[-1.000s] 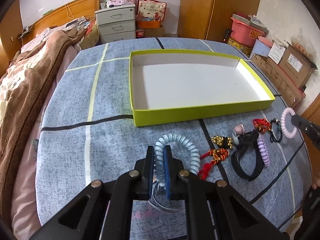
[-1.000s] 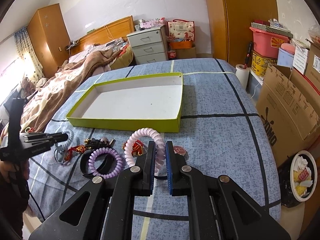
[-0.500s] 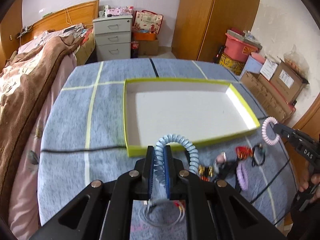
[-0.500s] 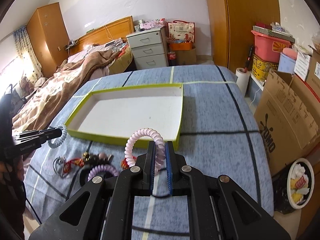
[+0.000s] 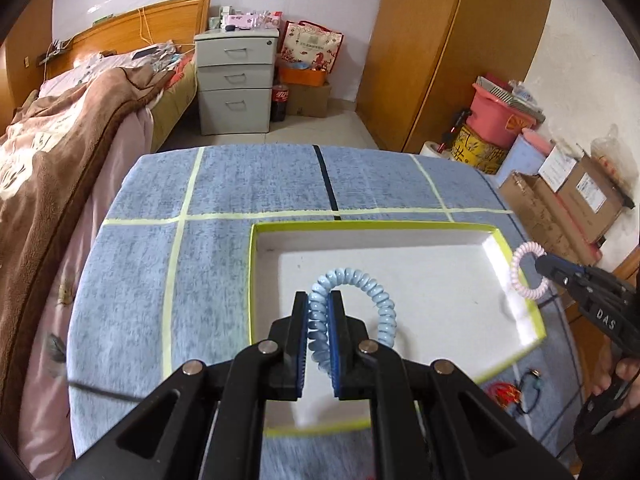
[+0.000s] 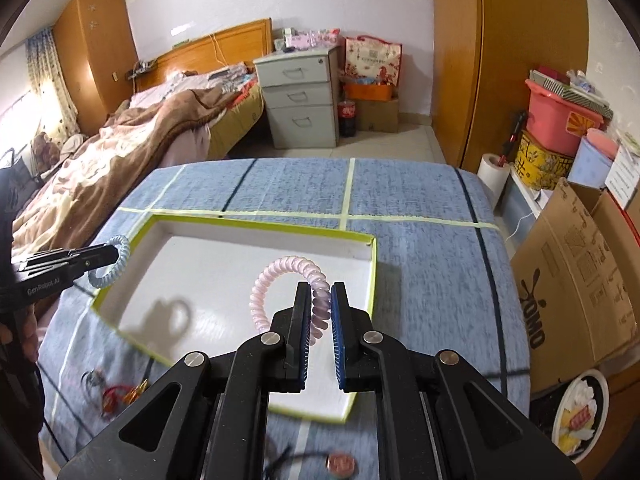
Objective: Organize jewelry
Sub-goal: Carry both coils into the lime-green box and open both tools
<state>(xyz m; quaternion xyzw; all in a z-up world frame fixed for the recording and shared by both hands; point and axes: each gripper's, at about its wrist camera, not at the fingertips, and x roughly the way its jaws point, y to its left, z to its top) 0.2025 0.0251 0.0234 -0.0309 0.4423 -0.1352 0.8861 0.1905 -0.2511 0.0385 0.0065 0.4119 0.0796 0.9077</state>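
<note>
While both grippers hang over the tray:
Left gripper [image 5: 318,328]: clamped on pale blue spiral coil hair tie [image 5: 360,286], frame centre.
Right gripper [image 6: 320,322]: clamped on pink spiral coil hair tie [image 6: 280,270].
Shallow lime-green cardboard tray [image 5: 520,268]: white floor apparently bare, partly hidden.

Bright even daylight, window glow at the right-wrist view's left edge, glare on the tray [image 5: 505,257] inner wall, soft coil shadow on tray floor, motion blur along the bed's [image 6: 420,216] near edge, fisheye bending, black vignette corners
</note>
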